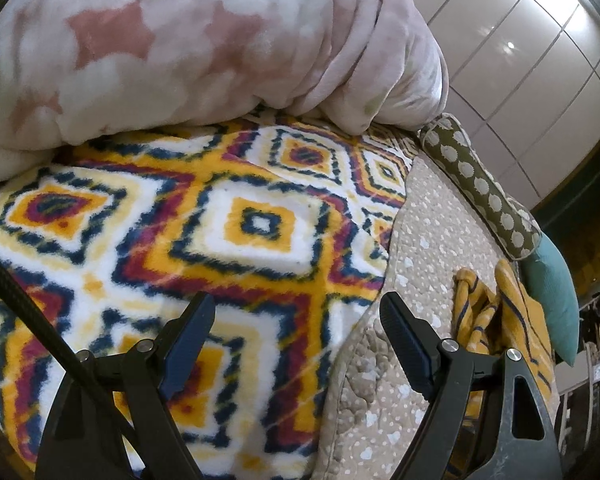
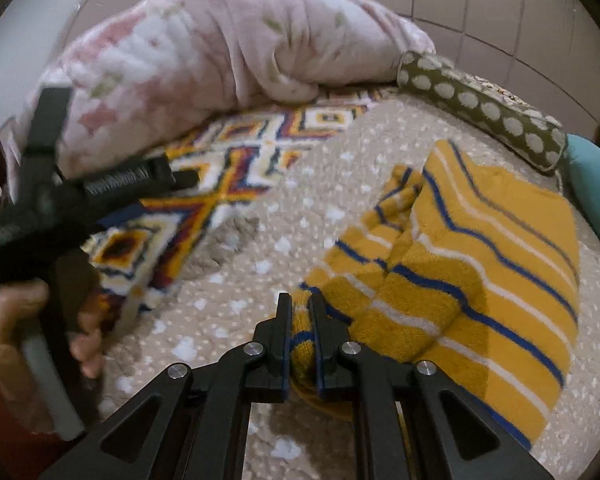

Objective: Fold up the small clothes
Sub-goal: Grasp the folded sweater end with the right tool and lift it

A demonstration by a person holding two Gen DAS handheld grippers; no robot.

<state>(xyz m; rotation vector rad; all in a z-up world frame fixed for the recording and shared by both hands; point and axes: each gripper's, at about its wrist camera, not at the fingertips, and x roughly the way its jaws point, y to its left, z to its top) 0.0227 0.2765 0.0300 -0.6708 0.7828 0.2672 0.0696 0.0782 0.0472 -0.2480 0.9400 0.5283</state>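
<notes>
A small yellow garment (image 2: 480, 264) with blue and white stripes lies rumpled on the beige dotted bedspread (image 2: 260, 240). My right gripper (image 2: 300, 312) is shut on a bunched edge of it, near the front of the bed. In the left wrist view the same garment (image 1: 500, 312) lies to the right of my left gripper (image 1: 296, 320), which is open and empty over the patterned fleece blanket (image 1: 220, 216). The left gripper also shows in the right wrist view (image 2: 80, 196), held in a hand at the left, blurred.
A bulky pink floral duvet (image 1: 180, 48) is heaped at the back of the bed. An olive dotted bolster (image 2: 484, 108) and a teal pillow (image 2: 596, 184) line the right edge. Glossy wardrobe doors (image 1: 540, 52) stand behind.
</notes>
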